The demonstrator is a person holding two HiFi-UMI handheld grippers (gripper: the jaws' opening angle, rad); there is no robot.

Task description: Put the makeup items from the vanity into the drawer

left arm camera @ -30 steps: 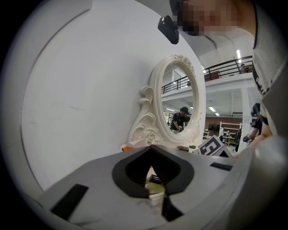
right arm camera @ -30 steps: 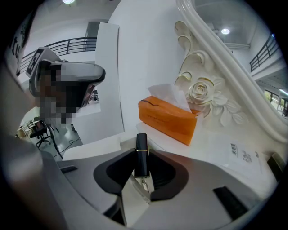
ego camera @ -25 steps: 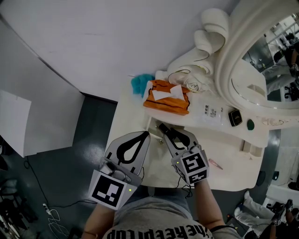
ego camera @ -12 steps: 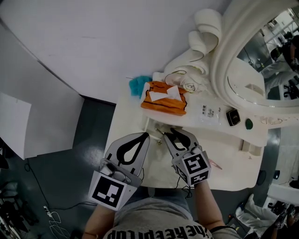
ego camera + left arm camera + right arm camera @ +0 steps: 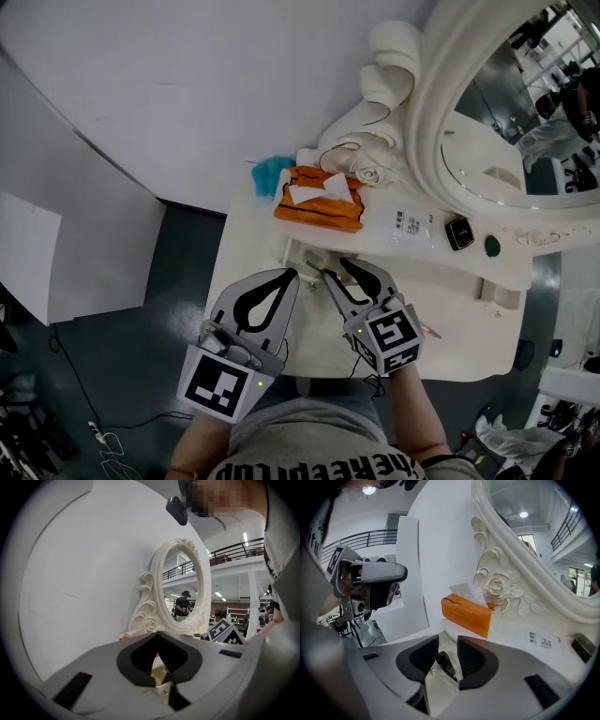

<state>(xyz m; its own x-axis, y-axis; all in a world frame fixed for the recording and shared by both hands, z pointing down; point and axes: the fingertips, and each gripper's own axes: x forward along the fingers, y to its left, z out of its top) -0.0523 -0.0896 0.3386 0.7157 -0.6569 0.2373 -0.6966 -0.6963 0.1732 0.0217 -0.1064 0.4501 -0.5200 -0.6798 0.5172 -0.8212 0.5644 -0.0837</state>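
My right gripper (image 5: 336,268) hangs over the open drawer (image 5: 298,246) at the vanity's front left. Its jaws are opening. In the right gripper view a slim dark makeup stick (image 5: 445,664) lies between and below the right gripper's (image 5: 447,641) pads, and neither pad presses on it. My left gripper (image 5: 292,273) is just left of the drawer with its jaws shut and nothing in them; the left gripper view shows the same gripper (image 5: 158,634) with its tips together. On the vanity top lie a black compact (image 5: 458,232), a small green item (image 5: 491,247) and a pink stick (image 5: 431,330).
An orange tissue box (image 5: 317,197) stands behind the drawer, with a teal fluffy thing (image 5: 267,173) to its left. A printed clear packet (image 5: 411,225) lies by the oval mirror (image 5: 441,122). The white wall is at the back and dark floor lies to the left.
The right gripper's jaws have spread wider over the drawer, and the dark stick no longer juts from their tips. The left gripper has stayed put. The head view has drifted slightly.
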